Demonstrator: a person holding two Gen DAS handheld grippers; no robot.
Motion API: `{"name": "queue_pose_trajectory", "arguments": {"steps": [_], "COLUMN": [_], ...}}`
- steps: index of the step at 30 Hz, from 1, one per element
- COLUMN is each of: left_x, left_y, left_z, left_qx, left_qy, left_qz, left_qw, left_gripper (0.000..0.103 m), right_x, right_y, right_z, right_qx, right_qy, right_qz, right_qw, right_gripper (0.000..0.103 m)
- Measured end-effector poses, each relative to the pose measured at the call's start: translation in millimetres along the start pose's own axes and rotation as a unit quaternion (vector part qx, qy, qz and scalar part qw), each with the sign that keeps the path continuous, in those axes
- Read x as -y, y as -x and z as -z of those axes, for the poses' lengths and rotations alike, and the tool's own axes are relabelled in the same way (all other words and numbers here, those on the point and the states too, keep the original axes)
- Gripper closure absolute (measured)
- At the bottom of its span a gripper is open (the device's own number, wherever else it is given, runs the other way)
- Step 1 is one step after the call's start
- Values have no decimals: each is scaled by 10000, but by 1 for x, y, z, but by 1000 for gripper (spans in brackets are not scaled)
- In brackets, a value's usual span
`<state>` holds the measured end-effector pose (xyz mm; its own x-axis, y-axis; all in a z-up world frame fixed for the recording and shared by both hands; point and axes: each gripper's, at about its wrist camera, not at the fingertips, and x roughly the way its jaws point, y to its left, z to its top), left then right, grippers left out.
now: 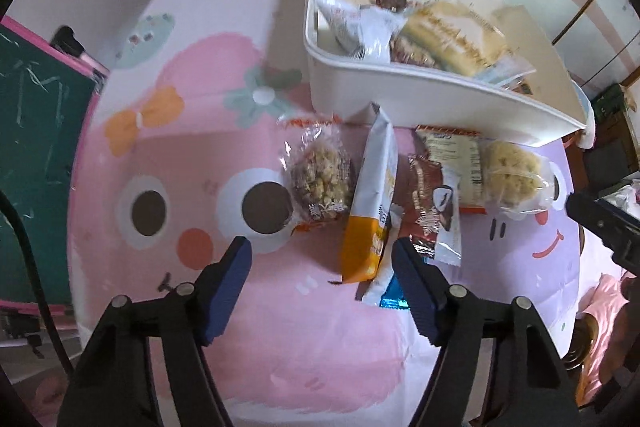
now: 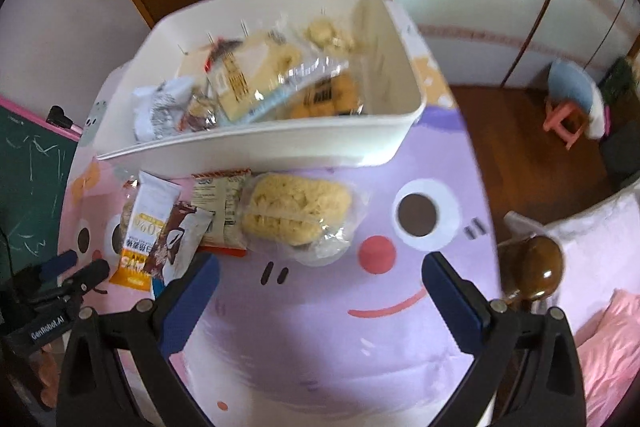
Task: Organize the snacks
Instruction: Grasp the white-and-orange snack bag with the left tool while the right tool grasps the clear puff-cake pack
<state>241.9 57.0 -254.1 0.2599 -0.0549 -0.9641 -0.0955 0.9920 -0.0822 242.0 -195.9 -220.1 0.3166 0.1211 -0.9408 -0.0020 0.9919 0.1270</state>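
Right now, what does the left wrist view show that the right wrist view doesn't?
Left wrist only: the whole nut-cluster pack and a blue wrapper by the left gripper.
Right wrist only: a pink stool on the floor and the open right gripper.
Both: the white bin, the orange-and-white pouch and the yellow cake pack.

Pastel cartoon tabletop point(image 1: 192, 155) fills the centre: pink face with brown-and-white eyes and an orange bow, turning lilac toward the right edge. Plain white plastic bin point(image 1: 420, 95) sits upper right. Below it, a white-and-orange snack pouch point(image 1: 372, 195), a dark brown wrapper point(image 1: 424, 203) and a clear bag of pale yellow cakes point(image 2: 296, 213). Black grippers carry navy-blue pads point(image 1: 228, 279).
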Motion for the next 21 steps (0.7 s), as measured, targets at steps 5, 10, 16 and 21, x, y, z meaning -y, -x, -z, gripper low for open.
{"name": "queue_pose_trajectory", "arguments": {"steps": [5, 10, 16, 21], "left_x": [1, 2, 7, 12], "left_y": [-20, -36, -50, -57], "left_z": [-3, -6, -12, -19], "left_qx": [-219, -421, -590, -678], "left_qy": [-50, -65, -15, 25], "left_qz": [101, 231, 311, 348], "left_qw": [9997, 9988, 9978, 9971], "left_gripper": [37, 46, 56, 62], "right_x": [3, 0, -5, -11], "right_y": [-32, -54, -72, -74], "right_z": [-9, -13, -8, -7], "right_qx": [-306, -454, -612, -555], "right_qy": [-339, -337, -279, -160], "right_qz": [-160, -50, -90, -132], "right_qw": [9988, 9984, 9977, 9982], "right_gripper": [2, 2, 5, 7]}}
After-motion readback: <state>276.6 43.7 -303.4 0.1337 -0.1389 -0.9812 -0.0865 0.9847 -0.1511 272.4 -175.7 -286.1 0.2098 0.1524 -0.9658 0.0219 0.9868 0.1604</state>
